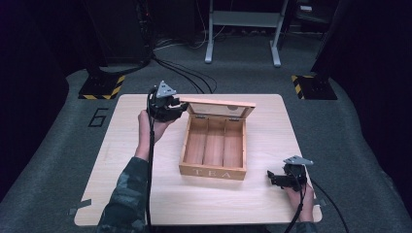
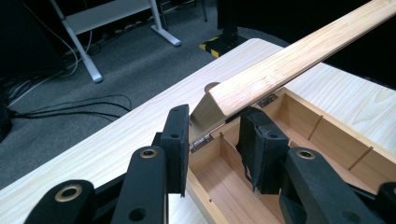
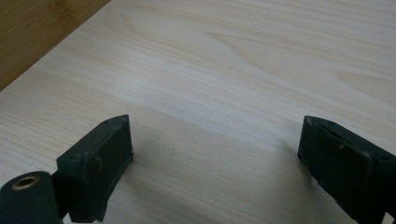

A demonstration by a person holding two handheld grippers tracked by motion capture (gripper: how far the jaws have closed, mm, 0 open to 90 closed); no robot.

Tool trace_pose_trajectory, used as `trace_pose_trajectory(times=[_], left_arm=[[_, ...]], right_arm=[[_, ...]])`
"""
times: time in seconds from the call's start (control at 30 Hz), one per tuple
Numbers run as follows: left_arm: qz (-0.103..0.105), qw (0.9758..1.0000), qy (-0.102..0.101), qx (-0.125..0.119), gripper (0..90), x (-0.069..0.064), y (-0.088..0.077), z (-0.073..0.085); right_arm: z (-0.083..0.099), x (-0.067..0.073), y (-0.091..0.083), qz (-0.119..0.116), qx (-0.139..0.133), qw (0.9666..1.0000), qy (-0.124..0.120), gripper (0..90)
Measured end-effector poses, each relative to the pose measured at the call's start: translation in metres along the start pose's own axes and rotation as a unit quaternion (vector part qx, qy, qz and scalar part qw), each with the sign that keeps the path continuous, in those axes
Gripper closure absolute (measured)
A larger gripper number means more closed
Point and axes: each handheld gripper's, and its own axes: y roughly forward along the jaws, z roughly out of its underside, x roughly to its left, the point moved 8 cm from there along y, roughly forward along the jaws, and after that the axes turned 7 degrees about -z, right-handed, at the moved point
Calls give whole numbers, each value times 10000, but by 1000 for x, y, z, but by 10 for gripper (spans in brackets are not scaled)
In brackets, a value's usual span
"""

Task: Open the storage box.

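A wooden tea box marked TEA stands mid-table with three empty compartments. Its lid is raised on the far hinges. My left gripper is at the lid's left end. In the left gripper view the lid has its corner between my jaws, which are closed against it. My right gripper rests low on the table right of the box's front corner. Its jaws stand wide apart over bare wood, holding nothing.
The light wooden table has free surface left, right and in front of the box. On the grey floor behind are black cables, a metal stand and two hazard-striped bases.
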Motion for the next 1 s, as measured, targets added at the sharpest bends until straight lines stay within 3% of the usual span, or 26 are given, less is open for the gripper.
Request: trace_pose_trajectory(times=[1.0], left_arm=[[38, 10000, -66, 33, 637, 6, 8, -10]], right_arm=[[0, 0, 0, 18, -14, 10000, 14, 94]])
